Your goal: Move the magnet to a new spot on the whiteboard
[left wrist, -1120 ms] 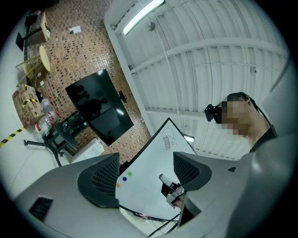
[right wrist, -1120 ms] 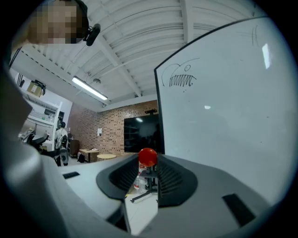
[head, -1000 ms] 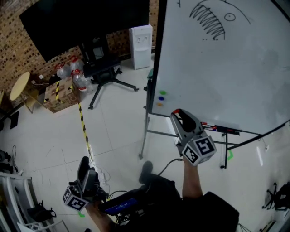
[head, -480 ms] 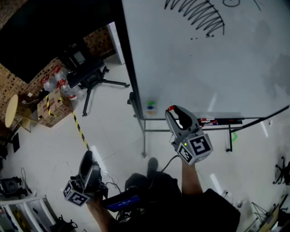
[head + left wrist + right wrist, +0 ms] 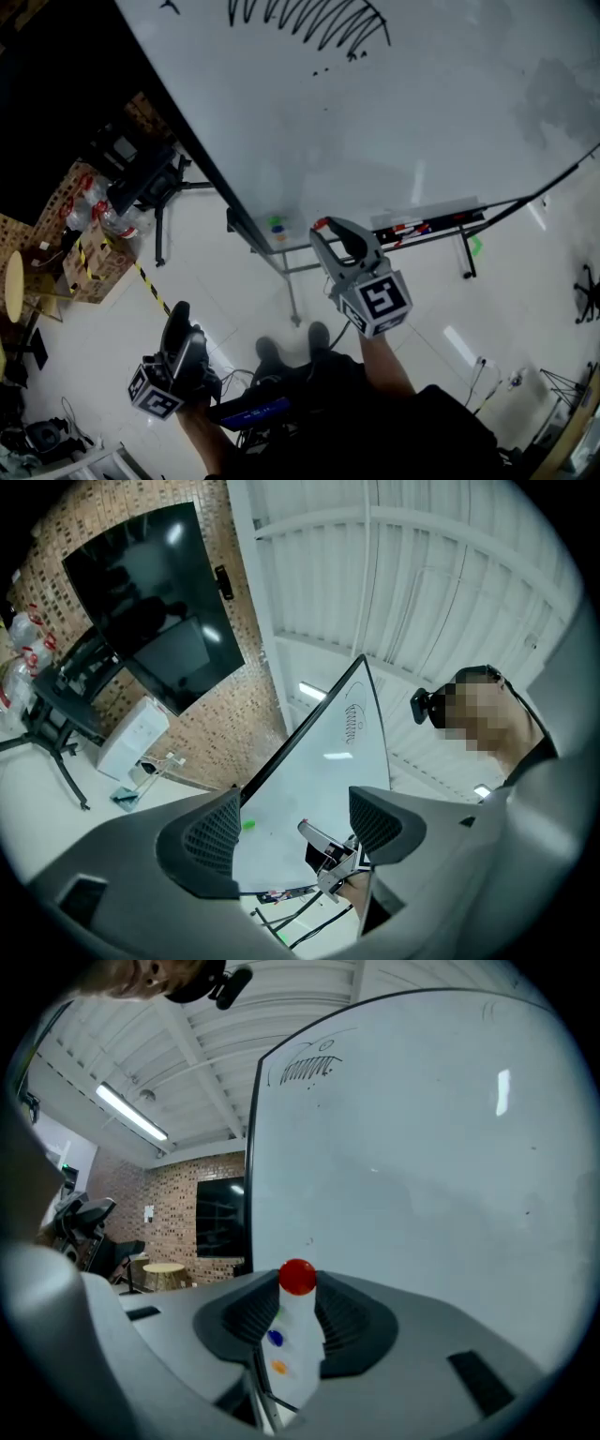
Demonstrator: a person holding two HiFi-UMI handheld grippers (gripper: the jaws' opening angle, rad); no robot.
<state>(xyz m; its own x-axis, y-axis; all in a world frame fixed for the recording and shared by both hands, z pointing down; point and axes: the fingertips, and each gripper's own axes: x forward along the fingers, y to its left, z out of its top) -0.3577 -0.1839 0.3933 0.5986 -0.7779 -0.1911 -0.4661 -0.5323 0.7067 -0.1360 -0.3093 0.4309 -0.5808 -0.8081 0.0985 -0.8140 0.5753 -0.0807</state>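
A red round magnet (image 5: 297,1276) sits between the tips of my right gripper (image 5: 298,1283), which is shut on it. In the head view that right gripper (image 5: 323,228) is held up near the lower left corner of the whiteboard (image 5: 422,112). Just past its tips, a green magnet (image 5: 277,221), a blue magnet (image 5: 275,1338) and an orange magnet (image 5: 278,1367) stick to the board. My left gripper (image 5: 176,314) hangs low by the person's side, open and empty; its own view shows the left gripper (image 5: 291,827) pointing at the whiteboard (image 5: 319,789) from afar.
A black hatched drawing (image 5: 309,19) marks the top of the board. A marker tray (image 5: 422,225) with pens runs along the bottom edge. The stand's legs (image 5: 286,291), a black office chair (image 5: 141,183), cardboard boxes (image 5: 80,262) and the person's shoes (image 5: 291,342) are on the white floor.
The head view has swung, so the board now fills more of the frame. My right gripper with the red magnet has drifted left, closer to the coloured magnets. The left gripper has barely moved.
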